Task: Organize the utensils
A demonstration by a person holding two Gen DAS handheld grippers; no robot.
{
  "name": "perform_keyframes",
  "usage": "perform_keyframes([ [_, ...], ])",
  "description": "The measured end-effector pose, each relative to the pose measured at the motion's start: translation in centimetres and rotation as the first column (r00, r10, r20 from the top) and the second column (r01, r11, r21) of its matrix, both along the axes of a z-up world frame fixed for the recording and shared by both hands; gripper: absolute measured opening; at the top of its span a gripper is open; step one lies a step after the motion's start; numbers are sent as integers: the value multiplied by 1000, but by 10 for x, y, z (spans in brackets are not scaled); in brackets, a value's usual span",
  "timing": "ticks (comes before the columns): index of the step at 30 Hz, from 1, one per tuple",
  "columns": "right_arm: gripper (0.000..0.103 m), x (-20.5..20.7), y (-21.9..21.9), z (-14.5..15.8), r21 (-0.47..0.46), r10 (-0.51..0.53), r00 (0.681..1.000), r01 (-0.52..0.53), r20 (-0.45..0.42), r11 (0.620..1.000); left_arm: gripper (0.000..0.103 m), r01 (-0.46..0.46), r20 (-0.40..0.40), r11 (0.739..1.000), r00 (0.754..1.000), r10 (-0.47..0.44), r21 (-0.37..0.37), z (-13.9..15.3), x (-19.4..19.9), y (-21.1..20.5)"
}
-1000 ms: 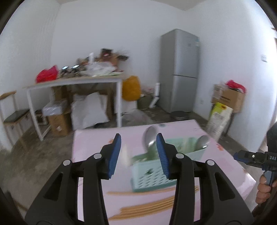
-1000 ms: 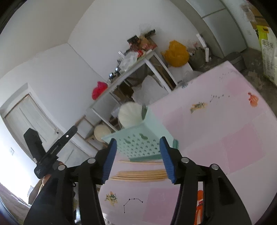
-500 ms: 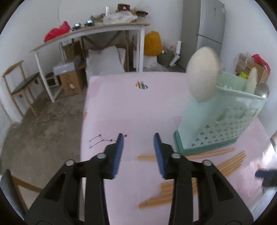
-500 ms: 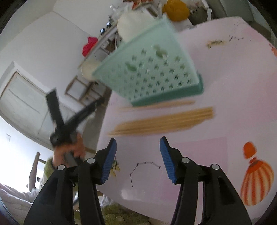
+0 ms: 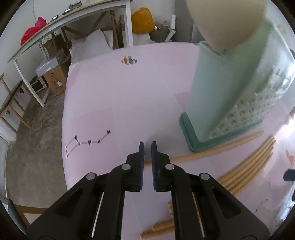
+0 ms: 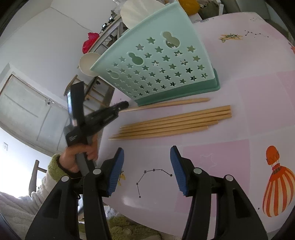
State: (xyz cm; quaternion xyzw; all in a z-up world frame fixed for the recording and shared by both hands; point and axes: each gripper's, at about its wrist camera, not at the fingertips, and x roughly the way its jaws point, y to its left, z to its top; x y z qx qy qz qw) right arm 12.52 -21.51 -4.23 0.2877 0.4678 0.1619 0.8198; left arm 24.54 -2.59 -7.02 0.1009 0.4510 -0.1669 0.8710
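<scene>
On pink tabletop [image 5: 129, 92], glossy, printed with constellation line drawings [image 5: 86, 143], small cartoon decal [image 5: 129, 60] near far edge, striped orange hot-air balloon [image 6: 276, 188] at right of right wrist view. Mint-green utensil caddy [image 6: 156, 64] upright on table, star and gourd cut-outs in wall, darker green base, pale scoop-shaped utensil heads [image 6: 140, 11] sticking out of top. Single wooden chopstick [image 6: 169, 103] lying just in front of caddy base, near it but contact unclear; bundle of wooden chopsticks [image 6: 173, 123] laid side by side a little nearer, parallel to it. More chopstick ends [image 5: 162, 227] low in left wrist view, partly hidden behind gripper body. Left gripper [image 5: 147, 147] angled down over near end of single chopstick, jaws closing, narrow gap remaining, chopstick end passing under fingers; grip not clearly made. Left hand [image 6: 81, 155] in fuzzy green-cuffed sleeve on its handle, seen from right wrist. Right gripper [image 6: 147, 157] about half open, nothing between blue pads, hovering over bare table short of bundle. Room: rough concrete floor [image 5: 31, 140], white walls, long white-framed bench [image 5: 55, 27] with red bag [image 5: 31, 33] on top, cardboard box [image 5: 55, 79] and white sacks underneath, yellow bag [image 5: 142, 20] by wall, wooden chair [image 5: 11, 103] at left, panelled white door [image 6: 27, 110].
</scene>
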Motion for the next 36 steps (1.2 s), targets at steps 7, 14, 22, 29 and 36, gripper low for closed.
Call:
perform_keyframes([
  [7, 51, 2, -4, -1, 11, 2, 1000, -2, -14, 1000, 6, 49, -37, 999, 998, -49, 5, 4, -25, 0],
  [14, 51, 1, -5, -7, 8, -14, 999, 14, -46, 1000, 6, 56, -56, 998, 997, -57, -14, 5, -51, 0],
  [22, 51, 5, 0, -14, -1, -30, 995, 30, -93, 1000, 6, 70, -76, 997, 994, -73, -43, 6, -87, -1],
  [29, 51, 2, 2, -23, 4, -43, 991, 44, -125, 999, 6, 82, -100, 993, 991, -90, -81, 7, -112, -4],
  [36, 54, 0, 0, -29, 4, -56, 989, 58, -140, 998, 6, 68, -92, 993, 993, -78, -100, 6, -130, -7],
])
